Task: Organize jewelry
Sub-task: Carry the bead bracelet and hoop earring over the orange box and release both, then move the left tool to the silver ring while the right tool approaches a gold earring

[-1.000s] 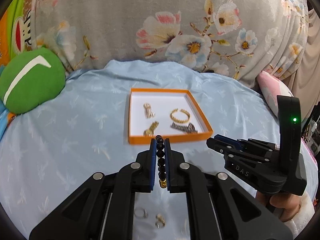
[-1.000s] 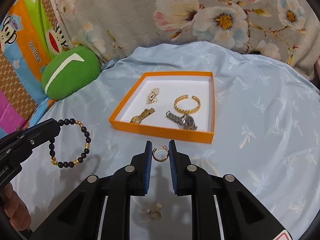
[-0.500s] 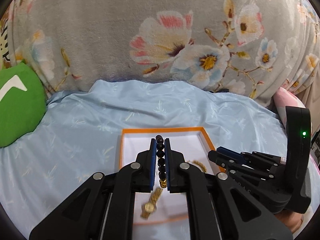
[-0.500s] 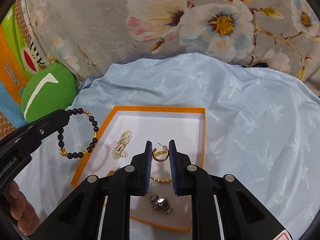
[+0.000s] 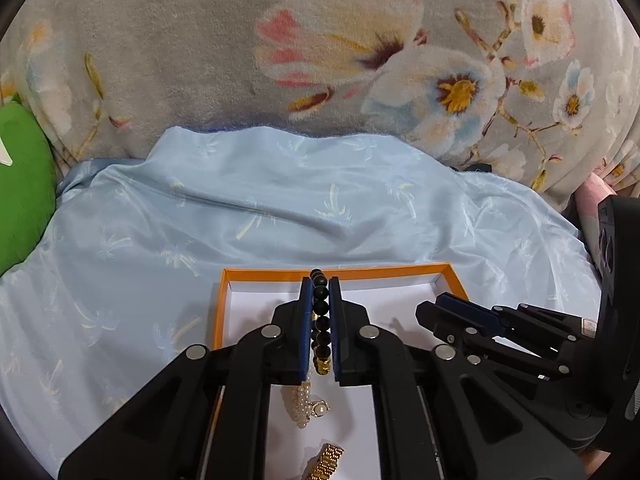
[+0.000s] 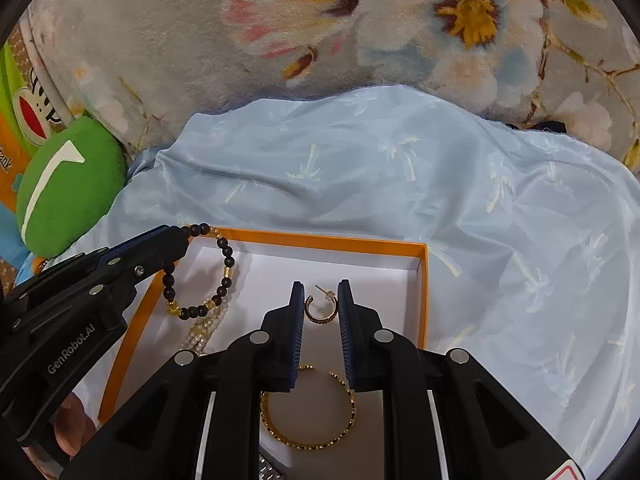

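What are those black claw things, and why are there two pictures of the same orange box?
They are two hand-held grabbers; a person holds one in each hand. Each carries a camera looking along its fingers, so you get one picture from each. In the left picture, the left claw pinches a black bead bracelet. In the right picture, the right claw pinches a small gold hoop earring. Both hang over the orange box, which sits on a blue cloth. Inside lie a gold bangle and a pearl piece.
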Demonstrator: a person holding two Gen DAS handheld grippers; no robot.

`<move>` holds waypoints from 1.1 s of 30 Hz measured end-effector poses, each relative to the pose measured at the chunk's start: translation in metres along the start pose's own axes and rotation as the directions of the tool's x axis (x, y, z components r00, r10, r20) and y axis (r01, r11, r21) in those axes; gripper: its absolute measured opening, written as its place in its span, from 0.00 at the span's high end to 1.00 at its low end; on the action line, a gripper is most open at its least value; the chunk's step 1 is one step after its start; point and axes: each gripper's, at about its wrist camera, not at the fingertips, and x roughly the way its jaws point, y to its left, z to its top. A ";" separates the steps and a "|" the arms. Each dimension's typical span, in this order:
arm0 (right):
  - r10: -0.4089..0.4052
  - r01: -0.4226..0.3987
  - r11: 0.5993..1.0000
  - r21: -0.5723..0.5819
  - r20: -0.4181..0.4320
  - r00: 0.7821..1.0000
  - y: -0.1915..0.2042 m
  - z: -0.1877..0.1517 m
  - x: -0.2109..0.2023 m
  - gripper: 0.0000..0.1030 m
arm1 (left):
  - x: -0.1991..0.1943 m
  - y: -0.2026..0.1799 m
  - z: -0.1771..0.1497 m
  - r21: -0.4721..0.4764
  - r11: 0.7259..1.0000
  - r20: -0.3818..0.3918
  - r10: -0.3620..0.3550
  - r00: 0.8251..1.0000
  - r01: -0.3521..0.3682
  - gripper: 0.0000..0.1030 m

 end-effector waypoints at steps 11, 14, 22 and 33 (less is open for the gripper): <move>0.001 -0.001 1.000 0.012 0.015 1.000 -0.001 0.001 -0.001 0.83 | 0.003 0.007 -0.001 -0.033 0.999 -0.004 -0.001 1.000 0.001 0.92; 0.004 -0.004 1.000 0.017 0.029 1.000 -0.002 0.000 -0.005 0.82 | -0.001 0.009 -0.001 -0.038 0.999 0.001 0.002 1.000 -0.002 0.92; 0.006 -0.008 1.000 0.027 0.078 0.997 -0.006 -0.020 -0.046 0.82 | -0.041 0.016 -0.008 -0.043 0.999 0.033 0.020 0.999 -0.019 0.91; 0.013 -0.014 1.000 0.012 0.076 0.997 -0.004 -0.143 -0.152 0.72 | -0.159 0.035 -0.104 -0.072 0.997 0.020 0.039 0.999 -0.037 0.75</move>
